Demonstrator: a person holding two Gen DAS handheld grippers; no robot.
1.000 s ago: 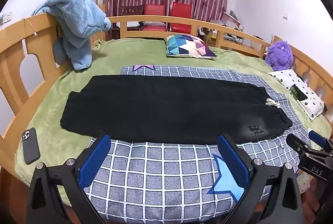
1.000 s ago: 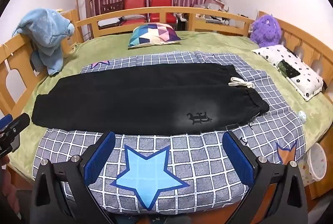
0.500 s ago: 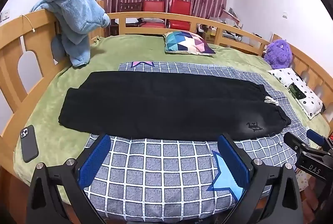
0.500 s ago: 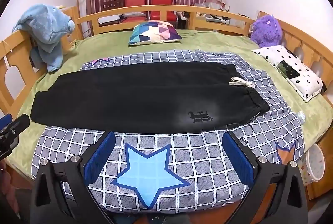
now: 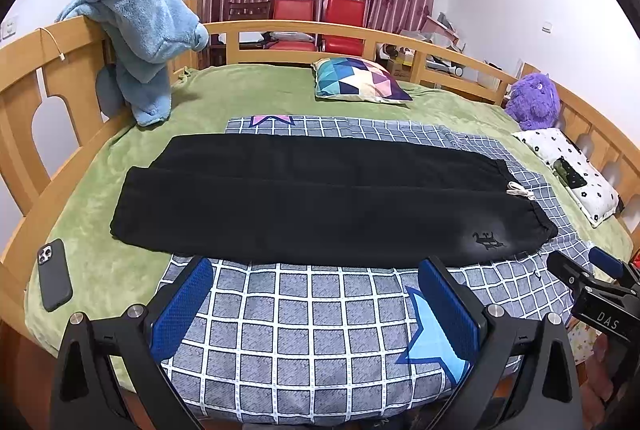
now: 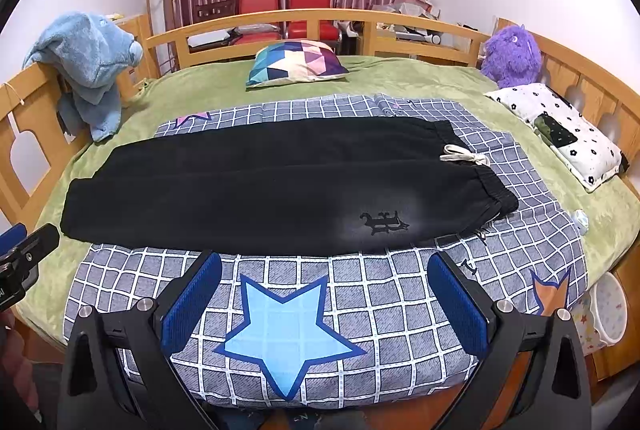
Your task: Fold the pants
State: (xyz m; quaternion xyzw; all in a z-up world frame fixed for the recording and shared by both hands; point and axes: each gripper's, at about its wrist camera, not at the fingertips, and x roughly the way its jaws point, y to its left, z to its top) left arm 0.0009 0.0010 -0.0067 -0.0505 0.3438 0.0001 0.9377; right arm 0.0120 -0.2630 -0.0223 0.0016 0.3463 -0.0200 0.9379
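Black pants [image 5: 312,202] [image 6: 260,186] lie flat across a grey checked blanket [image 5: 312,314] [image 6: 380,294] on the bed, legs side by side, cuffs to the left, waistband with a white drawstring [image 6: 464,156] to the right. My left gripper [image 5: 316,290] hovers open over the blanket's near edge, short of the pants. My right gripper [image 6: 324,290] is open too, above a blue star patch [image 6: 284,334], also short of the pants. Each gripper shows at the edge of the other's view: the right gripper's tip [image 5: 588,278], the left gripper's tip [image 6: 24,250].
A dark phone [image 5: 54,274] lies on the green cover at the left. A blue plush [image 5: 140,34] hangs on the wooden rail [image 5: 24,70]. A colourful cushion [image 5: 358,78], purple plush [image 5: 534,100] and spotted pillow [image 5: 572,170] sit at the back and right.
Both views have pulled back and risen slightly from the bed. The pants have not moved, and both grippers stay open.
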